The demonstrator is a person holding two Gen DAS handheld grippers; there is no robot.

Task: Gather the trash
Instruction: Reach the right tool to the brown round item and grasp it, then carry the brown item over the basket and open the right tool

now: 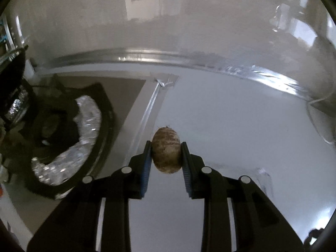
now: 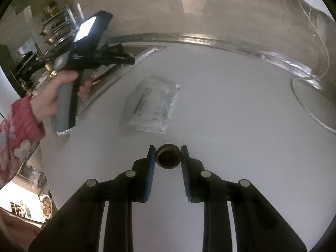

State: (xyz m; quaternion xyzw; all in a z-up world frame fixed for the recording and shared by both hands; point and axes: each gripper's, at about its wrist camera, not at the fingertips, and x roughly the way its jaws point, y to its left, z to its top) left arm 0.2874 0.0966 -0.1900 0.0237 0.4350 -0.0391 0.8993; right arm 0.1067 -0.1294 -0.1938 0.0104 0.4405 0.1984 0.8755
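My left gripper (image 1: 166,147) is shut on a brown, striped, egg-shaped piece of trash (image 1: 166,150) and holds it above the white counter (image 1: 231,126). My right gripper (image 2: 168,152) is shut on a small dark brown ring-shaped cap (image 2: 168,156) above the same counter. A crumpled clear plastic wrapper (image 2: 153,103) with print lies flat on the counter ahead of the right gripper. The left gripper also shows in the right wrist view (image 2: 126,59) at upper left, held in a hand with a pink sleeve.
A gas stove burner (image 1: 69,138) ringed with foil sits left of the counter. A foil-taped steel edge (image 1: 189,57) runs along the back wall. A white cable (image 2: 310,105) lies at the right. Shelves with dishes (image 2: 56,27) stand at far left.
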